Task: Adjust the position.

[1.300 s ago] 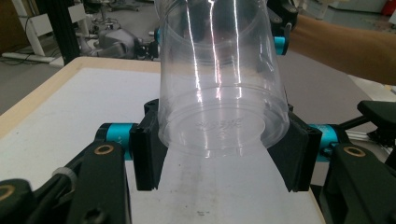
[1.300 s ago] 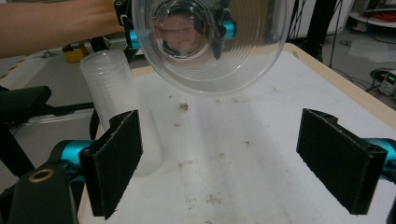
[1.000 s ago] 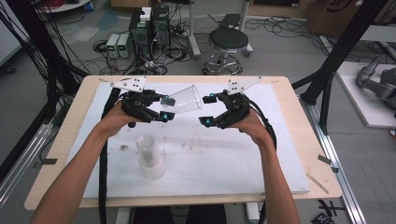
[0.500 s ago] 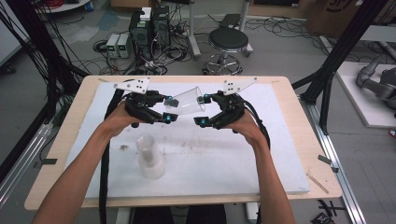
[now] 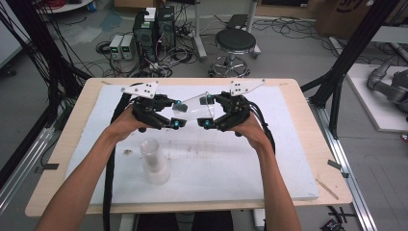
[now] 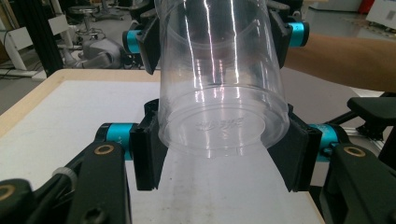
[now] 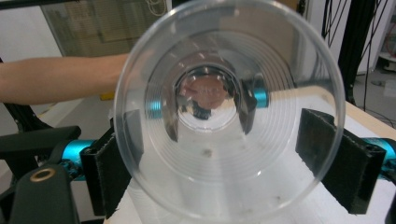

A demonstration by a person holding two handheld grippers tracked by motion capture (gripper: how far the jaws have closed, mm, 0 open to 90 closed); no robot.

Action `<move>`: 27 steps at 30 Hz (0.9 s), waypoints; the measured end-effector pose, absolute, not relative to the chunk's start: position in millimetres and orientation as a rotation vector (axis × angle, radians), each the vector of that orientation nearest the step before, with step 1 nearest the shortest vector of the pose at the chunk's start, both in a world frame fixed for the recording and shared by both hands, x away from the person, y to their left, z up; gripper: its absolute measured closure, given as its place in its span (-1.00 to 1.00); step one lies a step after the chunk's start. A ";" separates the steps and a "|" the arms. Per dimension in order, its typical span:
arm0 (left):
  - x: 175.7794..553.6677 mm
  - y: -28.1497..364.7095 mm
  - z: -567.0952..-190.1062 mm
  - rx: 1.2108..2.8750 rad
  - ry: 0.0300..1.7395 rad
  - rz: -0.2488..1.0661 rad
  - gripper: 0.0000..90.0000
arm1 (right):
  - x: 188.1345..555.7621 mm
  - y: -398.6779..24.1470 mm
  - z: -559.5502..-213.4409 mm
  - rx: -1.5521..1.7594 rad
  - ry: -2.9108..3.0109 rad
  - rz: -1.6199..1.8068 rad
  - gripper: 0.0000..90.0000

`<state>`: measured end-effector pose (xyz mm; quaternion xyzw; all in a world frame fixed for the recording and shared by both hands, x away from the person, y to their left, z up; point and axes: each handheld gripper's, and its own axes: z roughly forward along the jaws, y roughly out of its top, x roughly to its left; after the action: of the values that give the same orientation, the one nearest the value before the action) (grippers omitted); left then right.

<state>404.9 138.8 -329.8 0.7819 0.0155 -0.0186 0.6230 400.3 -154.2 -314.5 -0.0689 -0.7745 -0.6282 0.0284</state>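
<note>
Two claws share one clear plastic cup (image 5: 195, 107), which hangs on its side in the air above the far half of the desk (image 5: 298, 144), beyond the second, stacked-looking cup (image 5: 155, 161) that stands upright nearer the person. The left claw (image 5: 175, 114) is clamped on the cup's base end; in the left gripper view its pads (image 6: 148, 154) press the narrow bottom from both sides. The right claw (image 5: 208, 113) sits at the mouth end, and its pads (image 7: 108, 172) flank the wide rim, seemingly touching it. That cup looks feather-light, thin-walled and glossy, so I'd judge it slippery and easy to buckle or crack if squeezed mid-wall. The stiffest places to hold are the moulded base and the rolled rim, right where the pads are, with gentle pressure.
</note>
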 end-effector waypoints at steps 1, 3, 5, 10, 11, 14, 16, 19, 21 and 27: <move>404.9 138.8 -329.8 1.796 0.036 -0.043 -0.06 | 400.3 -154.2 -314.5 -0.213 -2.390 -1.939 -0.68; 405.3 137.6 -329.8 1.797 0.032 -0.040 -0.06 | 400.4 -154.2 -313.8 -0.210 -2.384 -1.945 -0.68; 405.1 137.0 -329.9 1.795 0.033 -0.042 -0.06 | 400.3 -154.0 -313.7 -0.208 -2.384 -1.945 -0.68; 405.0 134.6 -330.1 1.798 0.026 -0.044 -0.06 | 400.4 -151.1 -313.8 -0.202 -2.381 -1.940 -0.68; 404.7 134.2 -330.2 1.798 0.026 -0.045 -0.06 | 400.3 -150.8 -313.5 -0.200 -2.378 -1.942 -0.67; 404.6 134.2 -329.9 1.799 0.025 -0.043 -0.06 | 400.3 -150.1 -312.6 -0.190 -2.375 -1.941 -0.61; 404.6 133.9 -330.0 1.800 0.024 -0.044 -0.06 | 400.5 -150.1 -312.5 -0.182 -2.372 -1.948 -0.55; 404.1 133.8 -330.2 1.806 0.022 -0.044 -0.06 | 400.5 -150.3 -312.3 -0.175 -2.368 -1.948 -0.49; 404.0 134.5 -330.4 1.808 0.020 -0.045 -0.06 | 400.7 -150.8 -312.0 -0.166 -2.359 -1.959 -0.47; 403.9 134.4 -330.2 1.807 0.015 -0.044 -0.06 | 401.0 -152.1 -311.6 -0.161 -2.360 -1.958 -0.39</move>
<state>403.9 134.4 -330.2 0.7853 0.0067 -0.0193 0.6187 401.0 -152.1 -311.6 -0.0523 -0.7680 -0.6373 0.0355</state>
